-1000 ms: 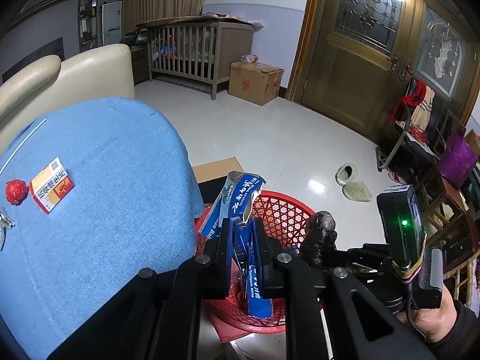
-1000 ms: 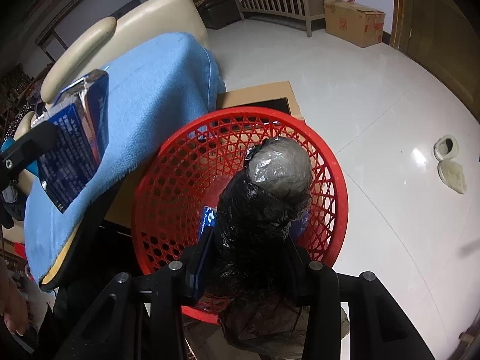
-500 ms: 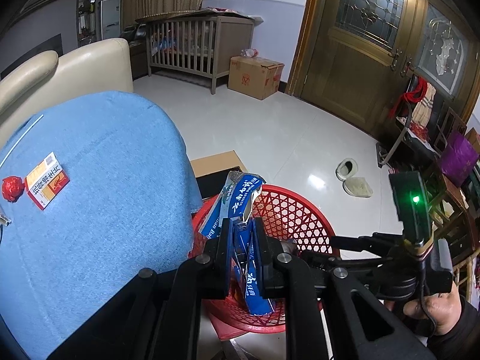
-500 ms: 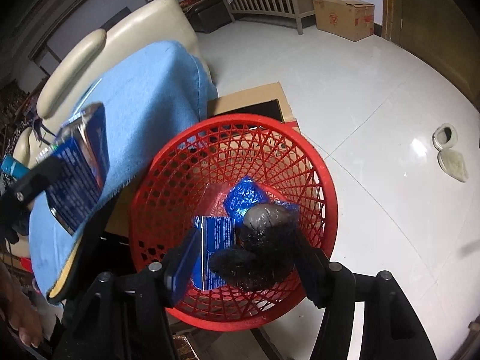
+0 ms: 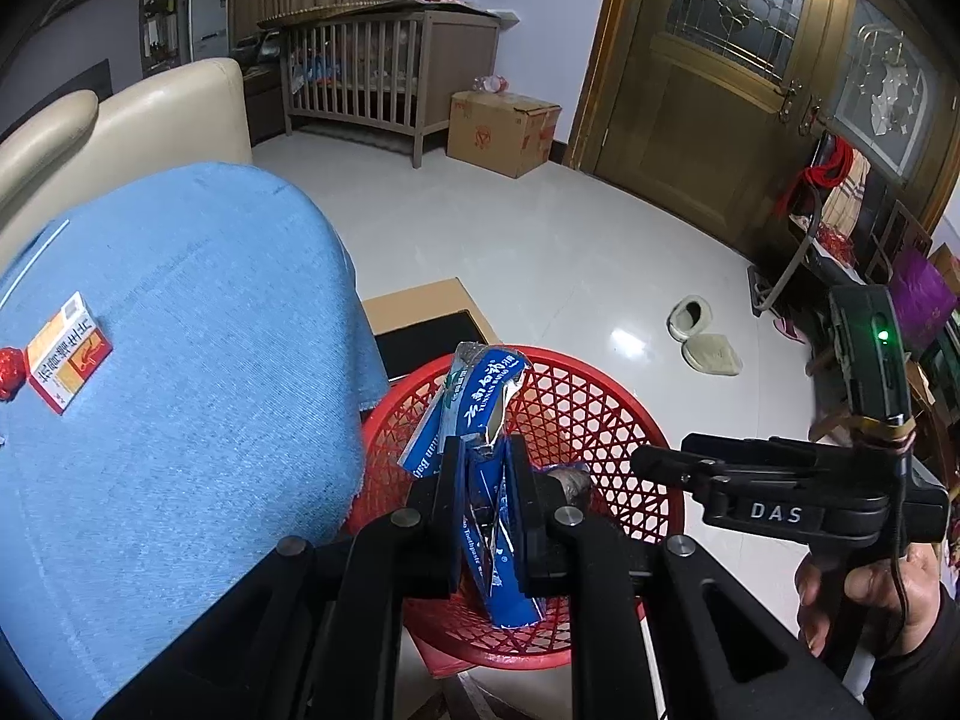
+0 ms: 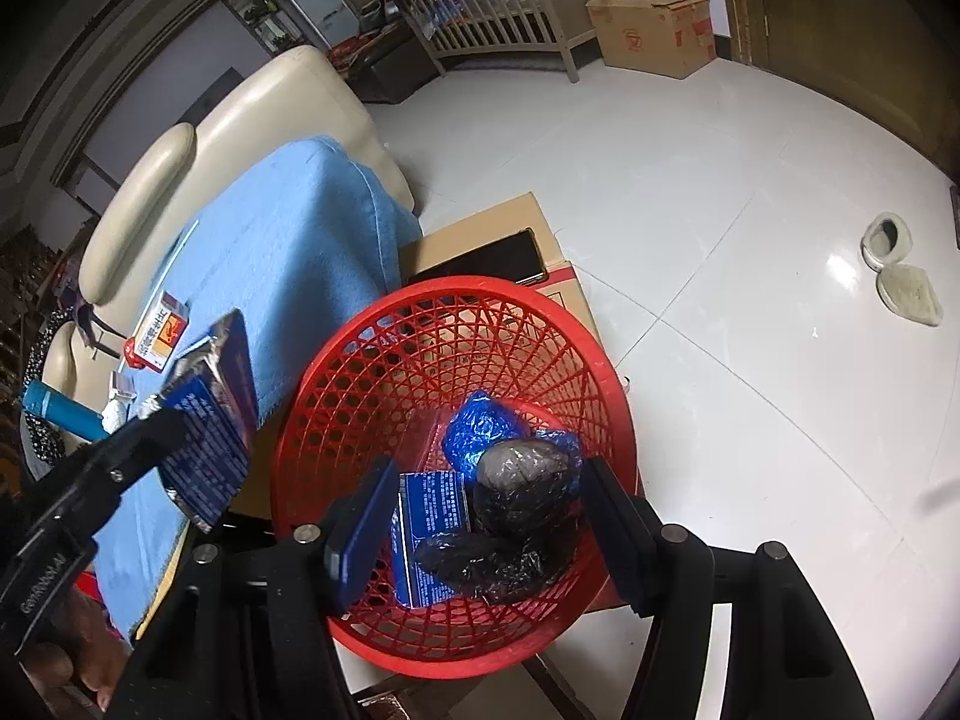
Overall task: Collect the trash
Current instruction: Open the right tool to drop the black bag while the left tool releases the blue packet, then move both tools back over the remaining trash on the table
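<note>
My left gripper is shut on a blue toothpaste box and holds it over the near rim of the red mesh basket. The box also shows in the right wrist view. My right gripper is open over the basket. A black plastic bag bundle lies inside the basket below it, beside a blue wrapper and a blue carton. An orange and white box and a red wrapper lie on the blue cloth.
The basket stands on a cardboard box next to the blue-covered table. A cream sofa is behind. A crib, a carton and slippers are on the white tile floor. More small items lie at the table's left.
My right gripper opened and let the black bag bundle drop into the basket. My left gripper has carried the toothpaste box closer over the basket.
</note>
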`<state>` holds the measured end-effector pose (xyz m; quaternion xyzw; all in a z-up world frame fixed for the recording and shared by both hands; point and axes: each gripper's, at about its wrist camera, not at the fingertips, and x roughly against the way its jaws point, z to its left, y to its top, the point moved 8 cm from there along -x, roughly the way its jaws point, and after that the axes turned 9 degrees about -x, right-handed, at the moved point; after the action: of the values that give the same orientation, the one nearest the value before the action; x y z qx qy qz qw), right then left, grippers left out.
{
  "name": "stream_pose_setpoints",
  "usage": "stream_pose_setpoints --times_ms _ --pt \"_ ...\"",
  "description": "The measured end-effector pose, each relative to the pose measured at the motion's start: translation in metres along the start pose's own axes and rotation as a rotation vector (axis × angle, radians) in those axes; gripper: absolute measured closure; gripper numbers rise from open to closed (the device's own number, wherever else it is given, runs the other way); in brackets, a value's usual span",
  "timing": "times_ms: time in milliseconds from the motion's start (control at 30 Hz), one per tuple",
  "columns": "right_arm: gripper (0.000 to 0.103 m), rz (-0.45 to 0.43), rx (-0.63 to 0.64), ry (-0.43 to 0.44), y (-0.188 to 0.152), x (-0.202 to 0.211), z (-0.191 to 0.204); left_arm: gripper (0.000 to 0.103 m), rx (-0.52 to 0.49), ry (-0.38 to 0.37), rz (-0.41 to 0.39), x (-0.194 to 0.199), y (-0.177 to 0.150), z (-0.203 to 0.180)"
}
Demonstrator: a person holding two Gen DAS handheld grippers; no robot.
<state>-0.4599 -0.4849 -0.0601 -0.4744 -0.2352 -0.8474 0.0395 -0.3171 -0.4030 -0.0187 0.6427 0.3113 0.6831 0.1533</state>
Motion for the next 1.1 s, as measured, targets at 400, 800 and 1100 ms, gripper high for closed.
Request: stream_pose_setpoints --times_ms 400,800,1100 --pt "0.037 -0.002 -0.025 0.013 0.000 0.000 -0.007 0.069 0.011 -0.021 0.090 -0.031 -0.014 -0.001" --pt "0.034 -0.009 -0.025 -0.025 0.003 0.001 0.006 0.030 0.040 0.091 0.023 -0.001 -0.013 0.036" --pt "0.025 0.027 0.048 -0.065 -0.005 -0.009 0.047 0.030 0.119 0.152 -0.005 0.024 -0.025 0.080"
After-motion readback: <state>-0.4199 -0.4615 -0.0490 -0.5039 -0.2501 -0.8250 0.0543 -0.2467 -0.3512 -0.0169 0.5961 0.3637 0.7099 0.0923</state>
